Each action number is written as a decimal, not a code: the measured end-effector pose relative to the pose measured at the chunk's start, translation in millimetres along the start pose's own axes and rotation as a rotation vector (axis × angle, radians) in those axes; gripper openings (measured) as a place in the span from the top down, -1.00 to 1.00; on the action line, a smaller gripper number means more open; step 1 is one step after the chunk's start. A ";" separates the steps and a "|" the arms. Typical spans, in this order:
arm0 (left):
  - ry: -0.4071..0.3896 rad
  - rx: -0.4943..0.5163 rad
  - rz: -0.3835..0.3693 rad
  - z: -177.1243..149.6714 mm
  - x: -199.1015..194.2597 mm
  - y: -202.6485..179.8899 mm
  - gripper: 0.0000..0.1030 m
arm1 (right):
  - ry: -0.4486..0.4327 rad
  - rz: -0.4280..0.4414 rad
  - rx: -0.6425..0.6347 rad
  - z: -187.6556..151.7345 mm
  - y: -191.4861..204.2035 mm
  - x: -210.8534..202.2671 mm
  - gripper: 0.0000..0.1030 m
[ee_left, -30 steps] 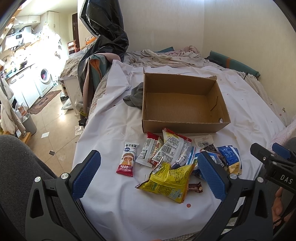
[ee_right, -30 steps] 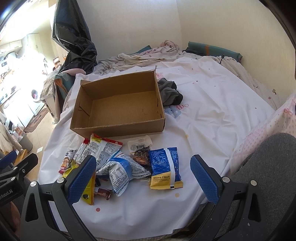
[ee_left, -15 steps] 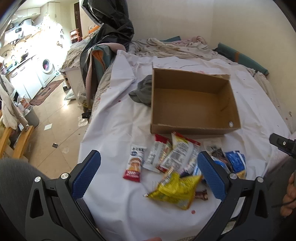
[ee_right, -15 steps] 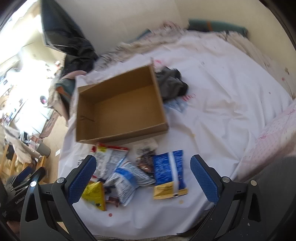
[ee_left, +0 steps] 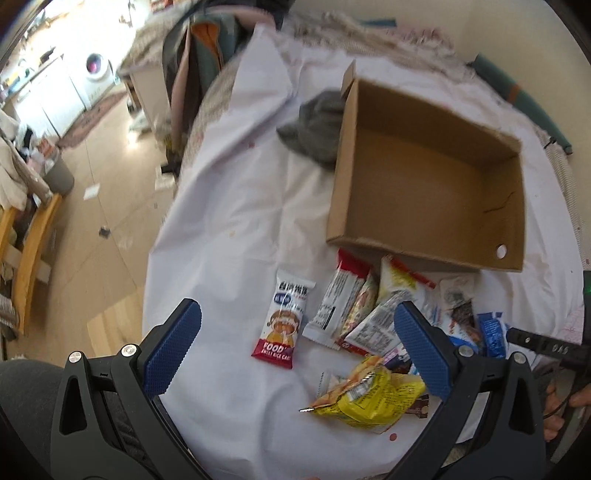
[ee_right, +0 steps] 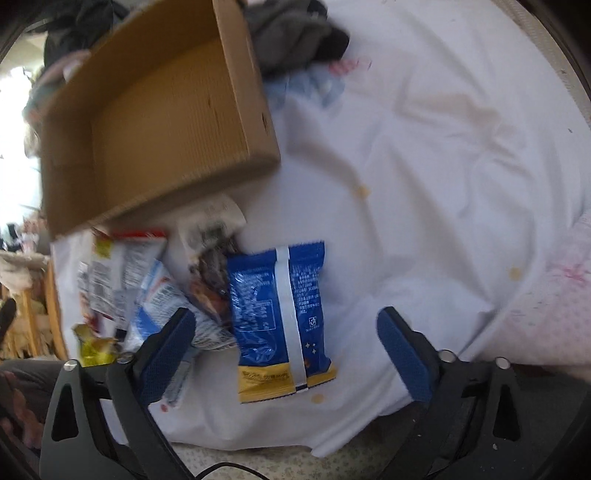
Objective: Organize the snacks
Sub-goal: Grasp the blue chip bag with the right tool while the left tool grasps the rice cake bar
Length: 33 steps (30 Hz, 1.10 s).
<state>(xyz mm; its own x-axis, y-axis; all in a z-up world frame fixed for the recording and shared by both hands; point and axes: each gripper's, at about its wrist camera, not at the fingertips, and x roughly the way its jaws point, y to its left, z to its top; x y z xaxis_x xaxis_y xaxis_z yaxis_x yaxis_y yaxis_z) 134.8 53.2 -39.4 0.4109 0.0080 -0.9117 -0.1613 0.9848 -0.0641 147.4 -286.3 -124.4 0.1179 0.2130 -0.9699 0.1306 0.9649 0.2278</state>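
An empty cardboard box [ee_left: 436, 173] [ee_right: 155, 122] lies on a white sheet. Several snack packets are heaped in front of it. In the left wrist view a red-and-white rice cake packet [ee_left: 284, 319] and a yellow bag [ee_left: 369, 397] lie between the fingers of my left gripper [ee_left: 297, 347], which is open and above them. In the right wrist view a blue-and-yellow packet [ee_right: 280, 317] lies between the pads of my right gripper [ee_right: 286, 352]. Its jaws are closing but stand wide, not touching the packet.
Grey clothing [ee_left: 314, 129] [ee_right: 295, 33] lies beside the box. The white sheet [ee_right: 424, 147] stretches out bare to the right. The bed's left edge drops to a floor [ee_left: 92, 221] with a washing machine [ee_left: 98, 66] and furniture. A hand [ee_left: 565, 402] holds the other gripper at right.
Both grippers tilted downward and came closer to the snack heap. The right gripper dropped over the blue packet, and its jaws narrowed slightly.
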 end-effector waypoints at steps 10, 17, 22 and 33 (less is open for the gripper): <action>0.213 -0.039 0.029 3.3 65.9 18.8 -0.57 | 0.079 -0.014 -0.062 -9.1 13.4 38.6 -0.21; 0.347 0.016 0.059 -6.8 112.1 12.6 -0.05 | -0.008 0.045 -0.038 -16.7 9.2 24.6 0.03; 0.382 0.053 0.068 -8.0 129.3 2.8 0.22 | -0.099 0.126 -0.010 -16.3 7.1 2.5 0.04; 0.255 0.047 0.064 -3.4 85.5 -4.5 0.47 | -0.212 0.307 0.038 -0.6 -8.6 -36.4 0.04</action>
<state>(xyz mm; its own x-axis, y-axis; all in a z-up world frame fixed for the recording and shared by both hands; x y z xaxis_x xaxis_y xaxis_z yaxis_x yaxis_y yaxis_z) 167.6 48.9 -118.5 0.1608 0.0328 -0.9864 -0.1358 0.9907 0.0108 141.4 -302.3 -91.1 0.3583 0.4510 -0.8174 0.0938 0.8537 0.5122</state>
